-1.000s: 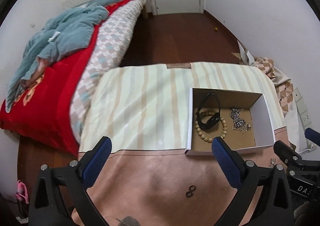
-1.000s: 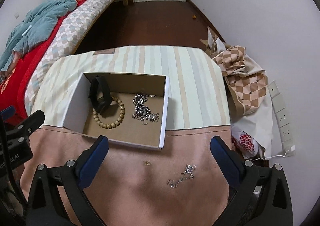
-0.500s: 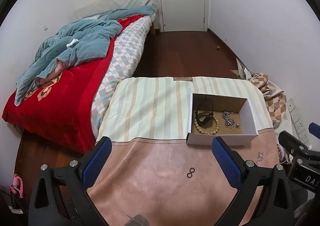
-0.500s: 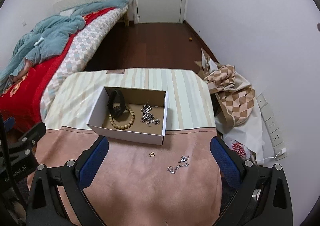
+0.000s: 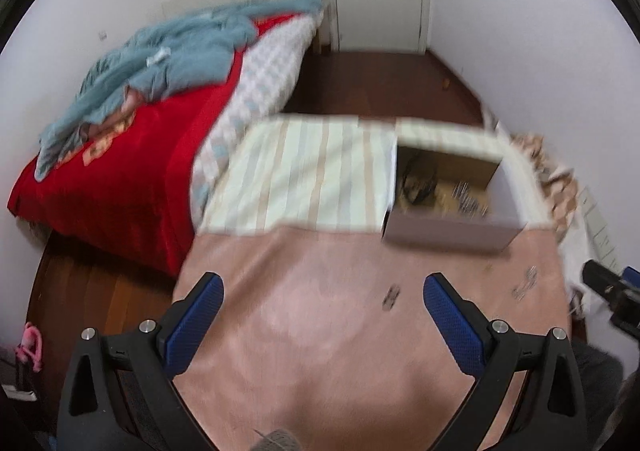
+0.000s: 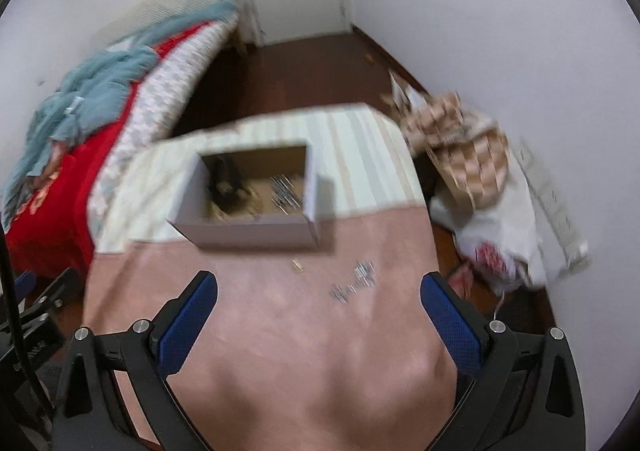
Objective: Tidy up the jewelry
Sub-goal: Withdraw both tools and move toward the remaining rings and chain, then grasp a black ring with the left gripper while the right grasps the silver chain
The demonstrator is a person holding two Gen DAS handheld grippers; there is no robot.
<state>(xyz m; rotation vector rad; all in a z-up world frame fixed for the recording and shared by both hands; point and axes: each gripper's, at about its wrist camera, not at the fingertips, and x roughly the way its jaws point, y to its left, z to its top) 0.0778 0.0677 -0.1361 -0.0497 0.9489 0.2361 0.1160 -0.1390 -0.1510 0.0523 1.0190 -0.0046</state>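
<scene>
An open cardboard box (image 5: 448, 229) (image 6: 248, 230) stands on the table and holds a black band, a bead bracelet and a silver chain, all blurred. On the pink cloth in front of it lie two small dark rings (image 5: 391, 296), a silver chain (image 6: 354, 282) (image 5: 526, 285) and a small gold piece (image 6: 297, 266). My left gripper (image 5: 322, 325) is open and empty above the cloth, well short of the rings. My right gripper (image 6: 318, 321) is open and empty, near the silver chain. Both views are motion-blurred.
The table has a pink cloth (image 5: 320, 331) in front and a striped cloth (image 5: 304, 175) behind. A bed with a red blanket (image 5: 120, 171) is at the left. Bags and checked fabric (image 6: 472, 147) lie on the floor at the right by the wall.
Both grippers have pulled back and up from the table, so the box and jewelry look smaller and farther. Both views have tilted and blurred. Nothing was picked up.
</scene>
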